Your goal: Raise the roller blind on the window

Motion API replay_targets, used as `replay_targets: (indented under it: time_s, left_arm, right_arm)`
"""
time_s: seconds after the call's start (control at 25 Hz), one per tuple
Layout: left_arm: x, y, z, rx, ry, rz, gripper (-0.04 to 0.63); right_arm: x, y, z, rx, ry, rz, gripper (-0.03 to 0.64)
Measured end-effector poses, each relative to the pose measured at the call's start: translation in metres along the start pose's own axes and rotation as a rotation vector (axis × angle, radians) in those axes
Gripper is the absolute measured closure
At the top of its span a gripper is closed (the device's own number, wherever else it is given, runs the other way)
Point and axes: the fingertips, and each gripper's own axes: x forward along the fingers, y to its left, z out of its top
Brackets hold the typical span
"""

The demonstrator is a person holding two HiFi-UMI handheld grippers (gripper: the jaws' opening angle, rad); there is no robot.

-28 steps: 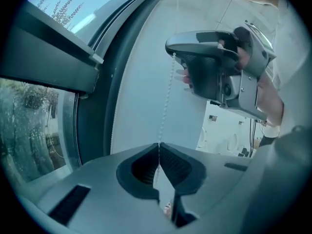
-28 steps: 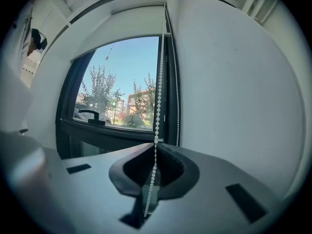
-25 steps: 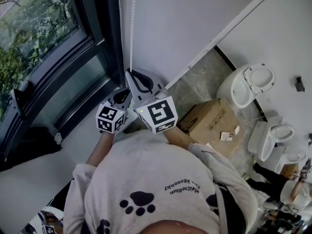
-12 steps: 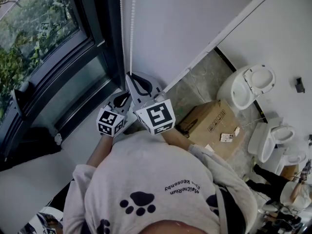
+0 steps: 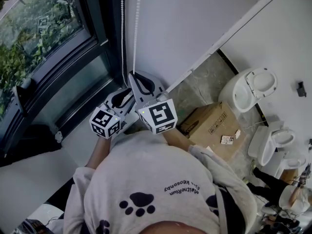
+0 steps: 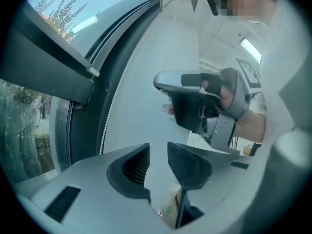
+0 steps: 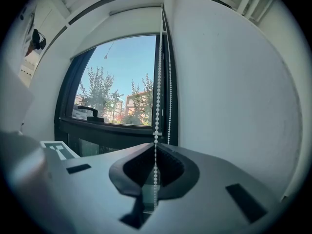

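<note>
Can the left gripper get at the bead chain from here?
Probably yes. The left gripper has just opened its jaws, nothing pinched between them, and the chain hangs close ahead, unobstructed.

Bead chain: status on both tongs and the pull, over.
Right tongs shut on chain. Left tongs just opening, chain loose at their gap, not pinched. Nothing seen blocking the chain.

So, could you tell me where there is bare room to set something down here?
The white ledge below the window frame, left of the person, is bare. The floor strip between wall and cardboard box is narrow. Right of the box, toilets crowd the floor.
</note>
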Motion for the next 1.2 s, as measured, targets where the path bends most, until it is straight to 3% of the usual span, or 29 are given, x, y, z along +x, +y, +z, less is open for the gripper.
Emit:
replay_targets:
  time_s: [0.36,0.8,1.2]
  left_arm:
    - [-0.029,0.005,0.068,-0.014,-0.052,-0.013,0.479]
    - [-0.041,-0.025,0.196,0.112,-0.221,-0.059,0.479]
    - [-0.021,-0.042,0.270,0.228,-0.262,-0.101,0.494]
  right_arm:
    - [-0.001,-0.001,-0.001,0.008,0.003,0.002,0.601]
    - [0.000,0.003,0.000,0.003,0.008,0.015,0.601]
    - [-0.001,0.008,0.002,-0.003,-0.001,0.028,0.601]
